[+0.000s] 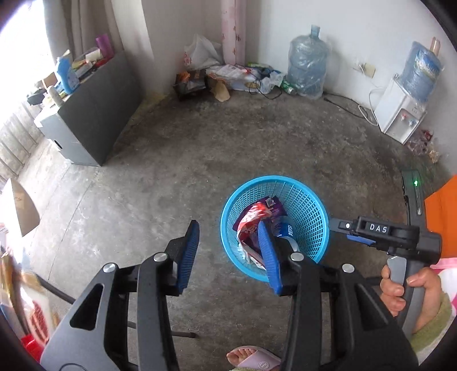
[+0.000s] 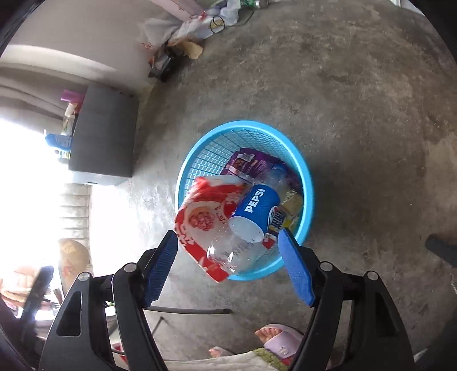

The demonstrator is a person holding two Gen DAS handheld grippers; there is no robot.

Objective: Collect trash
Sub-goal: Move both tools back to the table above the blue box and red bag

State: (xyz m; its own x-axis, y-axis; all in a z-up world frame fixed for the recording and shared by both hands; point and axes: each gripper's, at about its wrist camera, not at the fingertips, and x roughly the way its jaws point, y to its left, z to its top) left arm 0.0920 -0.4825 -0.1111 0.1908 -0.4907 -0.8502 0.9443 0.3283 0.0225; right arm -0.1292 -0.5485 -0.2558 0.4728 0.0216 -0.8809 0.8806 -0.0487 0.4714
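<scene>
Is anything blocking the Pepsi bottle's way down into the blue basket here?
Nothing foreign is in the way. The Pepsi bottle is below the open right gripper, over the blue basket. Only the red-and-white wrapper draped over the near rim lies beside it, and trash already inside lies under it.

Sparse home room: bare concrete floor [image 1: 200, 159], white walls, water dispenser [image 1: 400, 120], spare water jug [image 1: 307, 65], cluttered grey cabinet [image 1: 94, 114], curtains [image 1: 94, 22].
</scene>
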